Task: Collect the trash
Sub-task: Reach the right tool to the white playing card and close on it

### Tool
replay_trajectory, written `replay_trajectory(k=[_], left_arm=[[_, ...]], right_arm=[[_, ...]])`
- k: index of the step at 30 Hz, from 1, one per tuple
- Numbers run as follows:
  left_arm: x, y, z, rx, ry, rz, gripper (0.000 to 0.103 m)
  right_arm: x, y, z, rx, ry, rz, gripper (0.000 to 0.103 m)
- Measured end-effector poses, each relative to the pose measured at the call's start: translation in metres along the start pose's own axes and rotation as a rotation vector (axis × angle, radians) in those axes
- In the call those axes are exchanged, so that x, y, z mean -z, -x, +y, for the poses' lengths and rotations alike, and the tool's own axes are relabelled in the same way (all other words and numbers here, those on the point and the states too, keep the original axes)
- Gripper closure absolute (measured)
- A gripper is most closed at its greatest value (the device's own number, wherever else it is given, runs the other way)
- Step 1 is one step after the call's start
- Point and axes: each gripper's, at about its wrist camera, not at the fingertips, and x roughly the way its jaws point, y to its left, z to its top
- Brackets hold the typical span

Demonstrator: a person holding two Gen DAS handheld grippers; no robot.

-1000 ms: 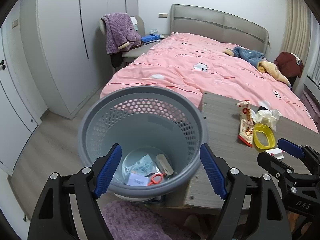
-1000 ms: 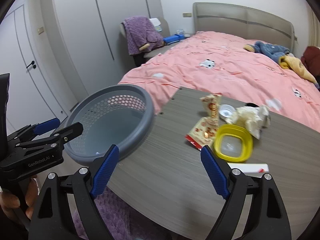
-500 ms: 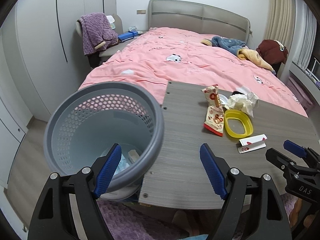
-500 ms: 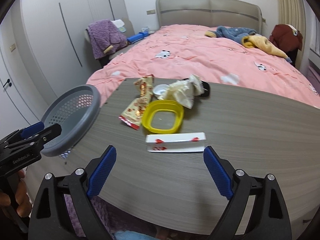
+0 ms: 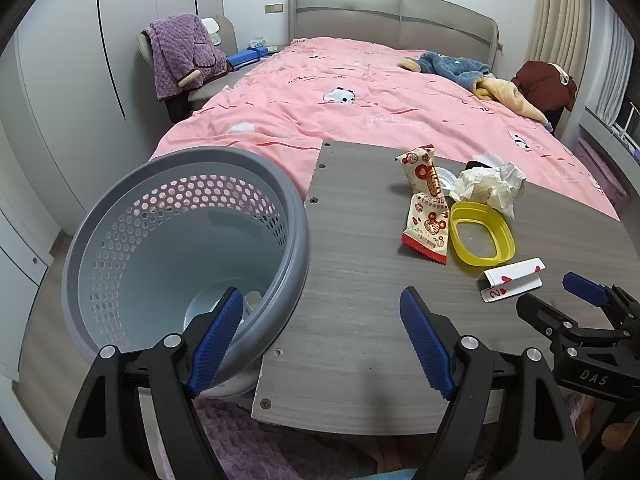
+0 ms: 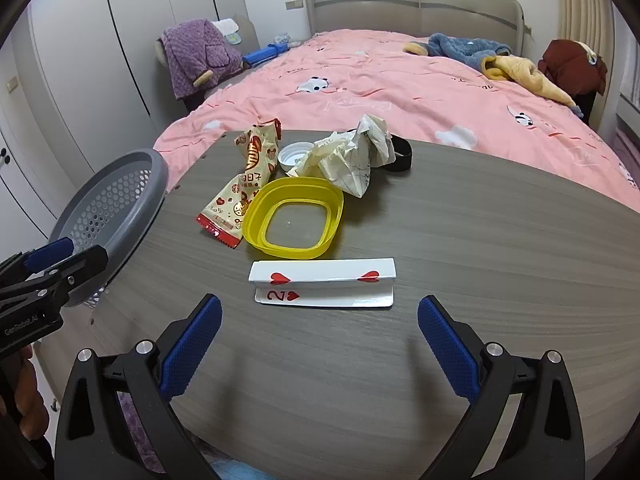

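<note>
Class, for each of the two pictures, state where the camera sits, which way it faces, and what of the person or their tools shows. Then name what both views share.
Left wrist: on the left claw, open, angled down over the grey basket and table edge; right claw at right.
Right wrist: on the right claw, jaws opening and empty, facing the folded playing card; left claw at left.
Shared: basket, card, yellow lid, snack wrapper, crumpled paper, pink bed.

The grey wood-grain laminate surface (image 6: 460, 240) looks matt. The grey perforated plastic basket (image 5: 172, 216) is smooth, as is the glossy yellow plastic lid (image 6: 294, 218). The folded white playing card (image 6: 324, 282) shines; the crumpled white paper (image 6: 352, 160) is dull and creased. The red-and-cream snack wrapper (image 6: 244, 184) is crinkled film.
</note>
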Motion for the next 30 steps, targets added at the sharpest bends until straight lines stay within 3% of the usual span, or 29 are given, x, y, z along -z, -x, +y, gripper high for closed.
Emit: replay_trajectory(k=[30], left_arm=[[-0.005,-0.022,-0.001,0.012,0.007,0.037,0.026]], right_arm=[[-0.017,-0.041,0.005,0.036,0.021,0.086,0.006]])
